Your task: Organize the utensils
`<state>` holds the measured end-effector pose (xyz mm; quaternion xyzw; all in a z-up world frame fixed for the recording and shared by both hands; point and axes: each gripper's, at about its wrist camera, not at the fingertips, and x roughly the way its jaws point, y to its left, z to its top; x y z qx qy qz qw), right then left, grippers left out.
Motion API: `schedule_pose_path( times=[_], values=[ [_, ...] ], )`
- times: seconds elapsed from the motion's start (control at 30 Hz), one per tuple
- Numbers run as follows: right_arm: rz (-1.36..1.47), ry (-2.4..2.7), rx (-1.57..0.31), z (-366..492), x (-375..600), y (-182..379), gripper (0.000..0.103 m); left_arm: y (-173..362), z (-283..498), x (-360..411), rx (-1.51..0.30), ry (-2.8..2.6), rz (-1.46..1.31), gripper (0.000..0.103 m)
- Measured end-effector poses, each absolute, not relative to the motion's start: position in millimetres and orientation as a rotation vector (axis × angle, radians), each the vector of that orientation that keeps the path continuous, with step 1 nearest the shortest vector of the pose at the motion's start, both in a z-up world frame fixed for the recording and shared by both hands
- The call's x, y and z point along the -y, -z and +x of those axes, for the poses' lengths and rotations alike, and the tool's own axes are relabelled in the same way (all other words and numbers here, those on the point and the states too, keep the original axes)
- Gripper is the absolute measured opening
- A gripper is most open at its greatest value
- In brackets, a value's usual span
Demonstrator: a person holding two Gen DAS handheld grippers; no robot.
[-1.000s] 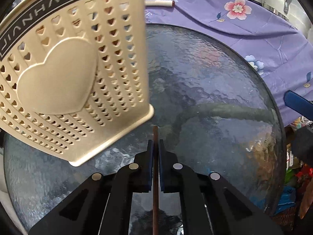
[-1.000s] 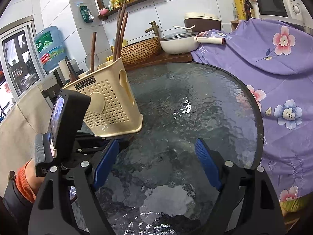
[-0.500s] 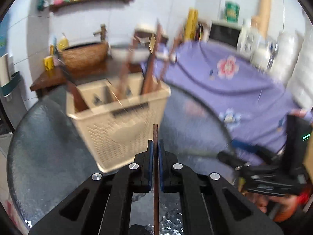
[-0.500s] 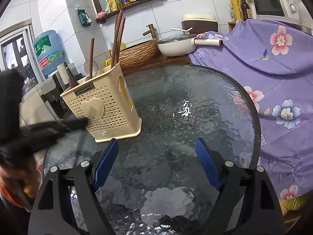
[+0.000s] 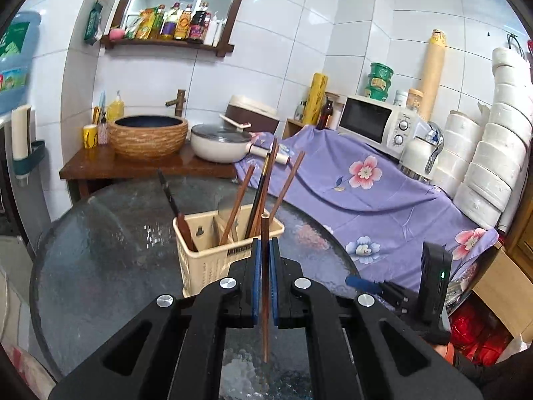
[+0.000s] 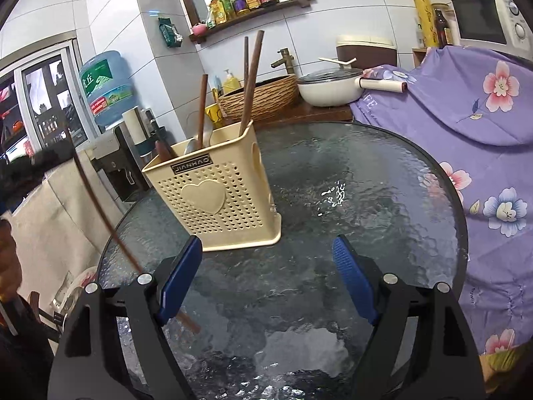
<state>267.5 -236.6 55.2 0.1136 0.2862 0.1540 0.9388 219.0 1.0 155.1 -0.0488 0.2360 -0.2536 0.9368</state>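
My left gripper is shut on a brown wooden chopstick, which stands upright between the blue pads, held above the glass table. Just beyond its tip stands the beige perforated utensil caddy, holding several chopsticks and a dark-handled utensil. In the right wrist view the caddy sits left of centre. My right gripper hovers open and empty in front of it. The held chopstick slants across the left of that view, and the left gripper is a dark blur there.
A purple floral cloth drapes over furniture right of the round table. Behind it a wooden counter carries a woven basin and a white lidded pan. A microwave and stacked white bowls stand at the right.
My left gripper has risen and pulled away from the caddy's side with the chopstick, so it now looks down on the caddy's open top. The right gripper has barely shifted.
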Motion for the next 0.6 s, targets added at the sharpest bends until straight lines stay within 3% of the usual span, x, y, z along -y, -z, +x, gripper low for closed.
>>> schedule_pose_path(
  times=[0.27, 0.6],
  values=[
    [0.226, -0.296, -0.589, 263, 237, -55, 0.08, -195, 237, 11, -0.413, 0.515, -0.035, 0.005],
    [0.216, -0.302, -0.602, 265, 235, -54, 0.08, -285, 255, -6, -0.27, 0.453, -0.015, 0.005]
  ],
)
